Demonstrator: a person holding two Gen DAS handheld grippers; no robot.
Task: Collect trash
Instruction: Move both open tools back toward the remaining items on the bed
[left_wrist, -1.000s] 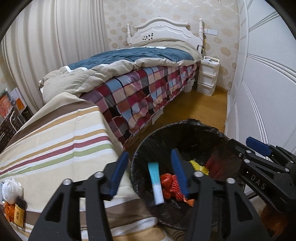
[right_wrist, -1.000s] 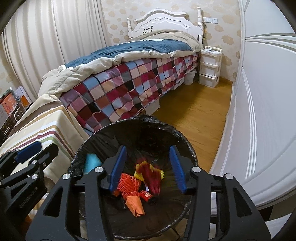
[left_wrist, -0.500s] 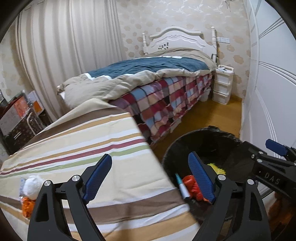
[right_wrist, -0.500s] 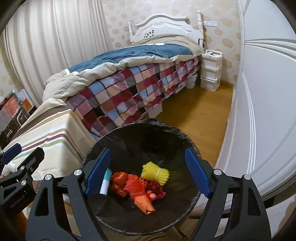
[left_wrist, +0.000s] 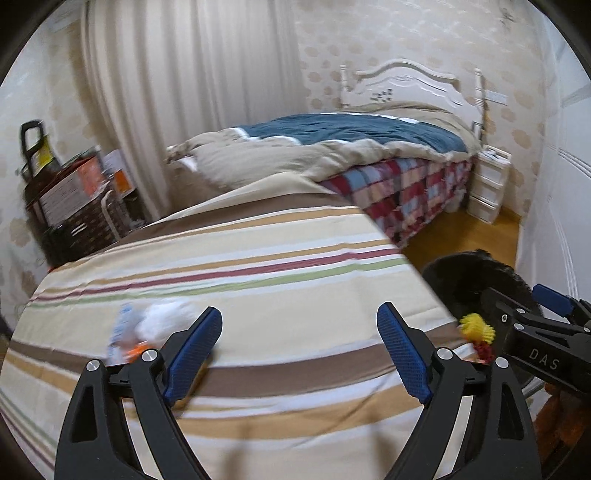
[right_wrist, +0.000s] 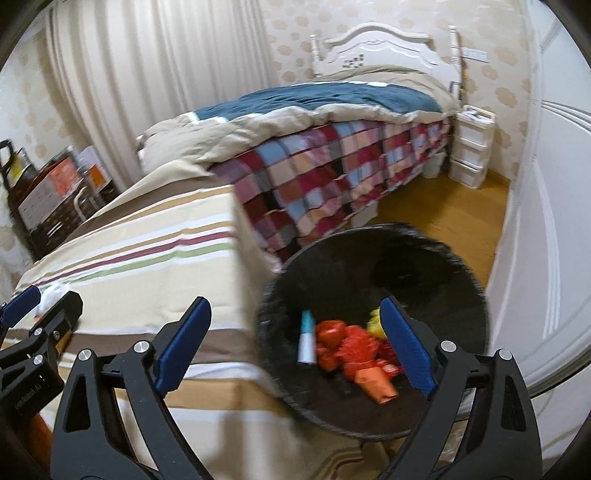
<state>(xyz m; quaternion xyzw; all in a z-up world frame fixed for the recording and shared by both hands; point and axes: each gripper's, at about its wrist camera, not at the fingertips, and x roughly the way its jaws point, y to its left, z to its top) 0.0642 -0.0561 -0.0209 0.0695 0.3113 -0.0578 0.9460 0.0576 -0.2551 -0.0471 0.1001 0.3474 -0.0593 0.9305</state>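
Note:
A black-lined trash bin (right_wrist: 436, 258) stands on the floor right of the striped table (right_wrist: 140, 258); it also shows in the left wrist view (left_wrist: 465, 269). Inside lie a teal and white tube (right_wrist: 306, 341), red and orange wrappers (right_wrist: 354, 347) and a yellow net piece (left_wrist: 476, 326). A blurred pile of white, blue and orange trash (left_wrist: 147, 328) lies on the striped cloth (left_wrist: 258, 288). My left gripper (left_wrist: 299, 350) is open and empty over the cloth, right of that pile. My right gripper (right_wrist: 295, 343) is open and empty, straddling the bin's left rim.
A bed with a plaid cover (right_wrist: 332, 166) and blue quilt stands beyond the table. White drawers (right_wrist: 469, 155) sit by the headboard. A white wardrobe (right_wrist: 546, 184) lines the right side. Boxes and a dark rack (left_wrist: 74, 206) stand at left. Wooden floor (right_wrist: 443, 210) shows behind the bin.
Both grippers have opened wide and swung left, away from the bin toward the striped table. The yellow net piece dropped into the bin. The white trash pile has come near the left gripper.

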